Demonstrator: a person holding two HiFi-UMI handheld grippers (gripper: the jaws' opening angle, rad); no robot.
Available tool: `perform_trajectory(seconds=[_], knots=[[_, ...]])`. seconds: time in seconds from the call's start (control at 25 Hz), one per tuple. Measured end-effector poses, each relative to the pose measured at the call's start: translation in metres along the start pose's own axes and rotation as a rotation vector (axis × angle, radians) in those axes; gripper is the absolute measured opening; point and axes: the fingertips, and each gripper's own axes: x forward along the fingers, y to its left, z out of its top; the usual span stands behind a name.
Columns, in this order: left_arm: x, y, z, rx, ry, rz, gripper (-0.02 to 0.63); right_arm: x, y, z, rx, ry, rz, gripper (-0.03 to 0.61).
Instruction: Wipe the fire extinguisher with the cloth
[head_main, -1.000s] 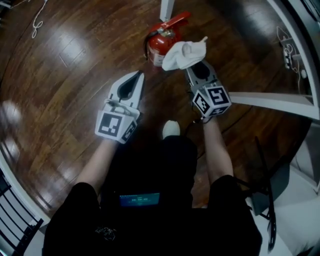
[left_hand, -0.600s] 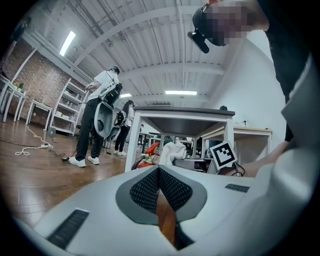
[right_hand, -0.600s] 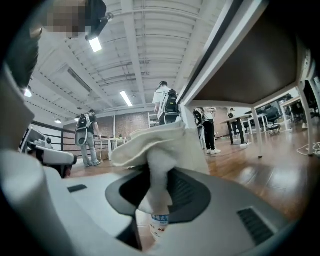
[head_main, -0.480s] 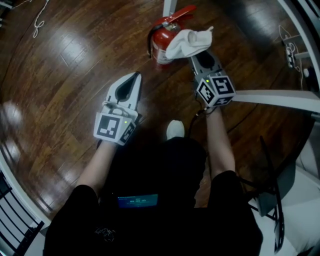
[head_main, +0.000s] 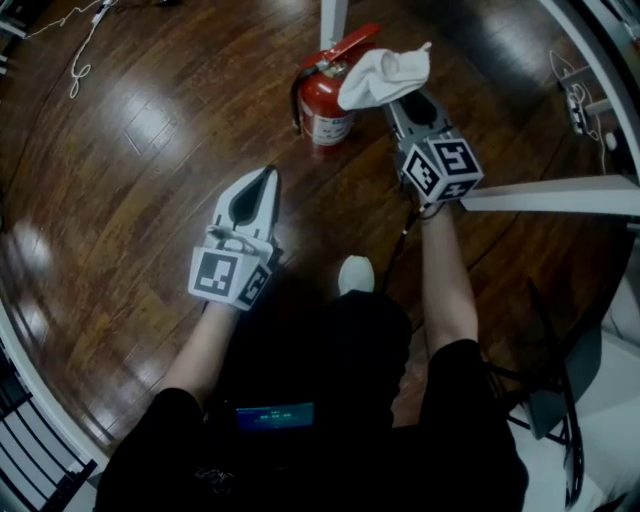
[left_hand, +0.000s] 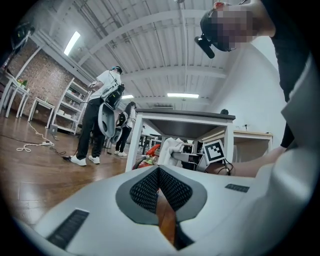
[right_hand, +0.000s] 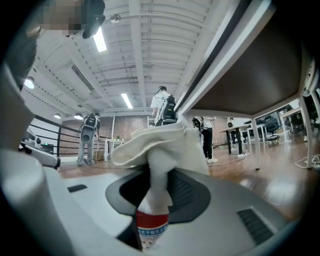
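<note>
Fire extinguisher (head_main: 325, 95): a red, glossy metal cylinder with a pale label band. It stood on the floor just in front of a white table leg (head_main: 333, 18).
Long axis: vertical. The red lever pointed up and to the right in the head view, and a black hose curved down the left side.
Cloth (head_main: 383, 75): white, soft and bunched. It lay over the lever end at the extinguisher's upper right.
Right gripper (head_main: 400, 100): clamped on the cloth, with its jaws aimed at the extinguisher.
Left gripper (head_main: 266, 175): jaws pressed together with nothing between them. It was held well apart from the extinguisher, nearer the person.
Floor (head_main: 130, 150): dark, polished wood planks, with open room on the extinguisher's left.
Table edge (head_main: 550, 195): a white bar that bounded the right side, beside the right gripper.
</note>
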Motion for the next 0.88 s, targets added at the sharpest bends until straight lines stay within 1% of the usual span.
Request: perform_trajectory(seconds=[0.12,0.24,0.32,0.44,0.68,0.8,0.88], knots=[[0.003,-0.002,-0.003,-0.003,0.000,0.002,0.002,0.011,-0.012,0.002,-0.015,0.009,-0.003,0.118],[0.004,-0.004,-0.003,-0.001,-0.002,0.004,0.002,0.020,-0.017,-0.007,-0.033,0.036,0.003,0.117],[0.004,-0.003,-0.003,0.003,-0.003,0.006,0.002,0.026,-0.015,-0.020,-0.058,0.068,0.015,0.117],[0.002,-0.003,-0.005,0.007,0.002,0.006,0.002,0.031,-0.013,-0.051,-0.083,0.115,0.024,0.113],[0.002,-0.001,-0.012,0.001,0.010,0.013,0.002,0.033,-0.033,-0.101,0.011,0.123,-0.020,0.107],[0.004,0.000,-0.017,-0.003,0.017,0.011,0.002,0.038,-0.039,-0.119,0.033,0.146,-0.041,0.106],[0.007,-0.001,-0.018,0.000,0.014,0.004,0.002,0.043,-0.042,-0.137,0.037,0.179,-0.048,0.106]])
